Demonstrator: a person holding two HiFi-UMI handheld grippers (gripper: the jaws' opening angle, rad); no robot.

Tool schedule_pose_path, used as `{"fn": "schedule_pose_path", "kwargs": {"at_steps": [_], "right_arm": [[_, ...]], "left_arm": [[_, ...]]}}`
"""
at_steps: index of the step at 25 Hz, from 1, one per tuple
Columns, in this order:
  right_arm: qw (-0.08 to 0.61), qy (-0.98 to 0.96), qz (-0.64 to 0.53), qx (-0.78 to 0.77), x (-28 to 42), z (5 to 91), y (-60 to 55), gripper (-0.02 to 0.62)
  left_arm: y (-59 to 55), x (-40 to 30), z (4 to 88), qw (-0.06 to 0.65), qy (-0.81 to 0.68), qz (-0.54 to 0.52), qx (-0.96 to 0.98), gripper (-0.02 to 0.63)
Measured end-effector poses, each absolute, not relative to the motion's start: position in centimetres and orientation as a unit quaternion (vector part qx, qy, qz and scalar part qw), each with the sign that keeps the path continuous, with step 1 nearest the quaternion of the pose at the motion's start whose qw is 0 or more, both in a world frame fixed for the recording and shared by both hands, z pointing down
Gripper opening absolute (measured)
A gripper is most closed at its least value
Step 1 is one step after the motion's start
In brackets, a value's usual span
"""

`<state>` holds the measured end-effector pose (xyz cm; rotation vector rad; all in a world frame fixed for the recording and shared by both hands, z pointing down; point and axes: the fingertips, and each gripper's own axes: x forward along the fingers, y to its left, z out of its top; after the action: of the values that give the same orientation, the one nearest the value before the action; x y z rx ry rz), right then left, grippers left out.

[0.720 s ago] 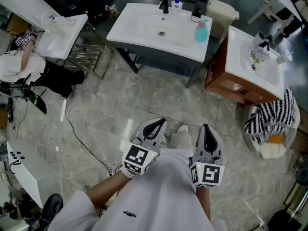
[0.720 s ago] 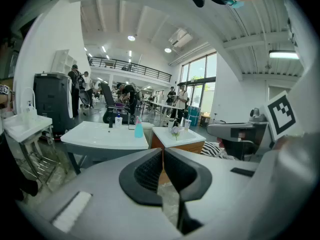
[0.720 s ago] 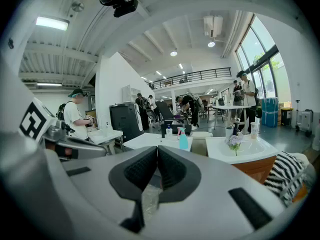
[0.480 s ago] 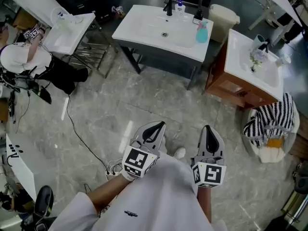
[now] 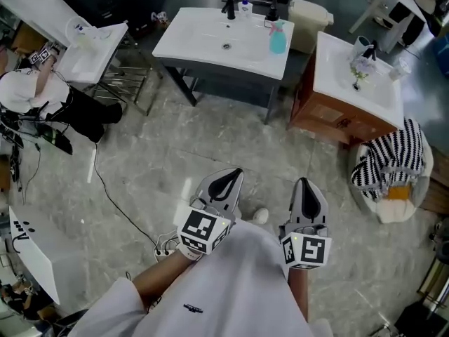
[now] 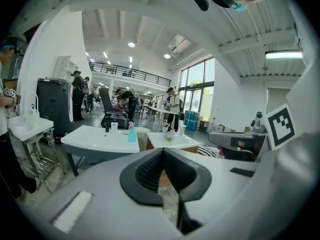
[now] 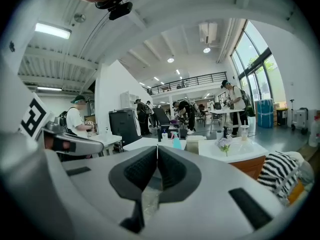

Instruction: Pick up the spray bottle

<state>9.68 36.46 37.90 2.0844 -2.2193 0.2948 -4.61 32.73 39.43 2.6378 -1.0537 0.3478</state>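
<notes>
The teal spray bottle (image 5: 278, 39) stands upright at the right rear corner of a white sink counter (image 5: 196, 48), far ahead of me across the floor. It shows small in the left gripper view (image 6: 132, 134) and the right gripper view (image 7: 176, 142). My left gripper (image 5: 231, 176) and right gripper (image 5: 302, 183) are held side by side close to my body, pointing toward the sink. Both are shut with nothing between the pads. Their black jaws meet in a thin line in the left gripper view (image 6: 162, 151) and the right gripper view (image 7: 157, 149).
A second white sink on a wooden cabinet (image 5: 354, 83) stands right of the first, with flowers on it. A bin (image 5: 309, 12) sits between them at the back. A striped cloth in a basket (image 5: 389, 167), a small sink (image 5: 91, 48), a person (image 5: 28, 97) and a floor cable (image 5: 119, 202) flank the path.
The sinks and bottle have slid a little left in the head view as the camera shifted. Both grippers keep their place before my body and stay shut.
</notes>
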Motion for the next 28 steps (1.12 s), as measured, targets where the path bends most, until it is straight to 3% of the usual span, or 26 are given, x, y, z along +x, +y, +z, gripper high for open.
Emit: {"fn": "schedule_pose_path", "kwargs": {"at_steps": [17, 28], "right_arm": [[0.051, -0.751, 0.074, 0.654, 0.8, 37.9, 28.7, 0.006], [0.056, -0.763, 0.075, 0.64, 0.3, 39.0, 19.4, 0.006]], "left_arm": [[26.1, -13.1, 40.0, 0.137, -0.383, 0.115, 0.906, 0.005], [19.1, -14.1, 41.8, 0.17, -0.399, 0.12, 0.893, 0.005]]}}
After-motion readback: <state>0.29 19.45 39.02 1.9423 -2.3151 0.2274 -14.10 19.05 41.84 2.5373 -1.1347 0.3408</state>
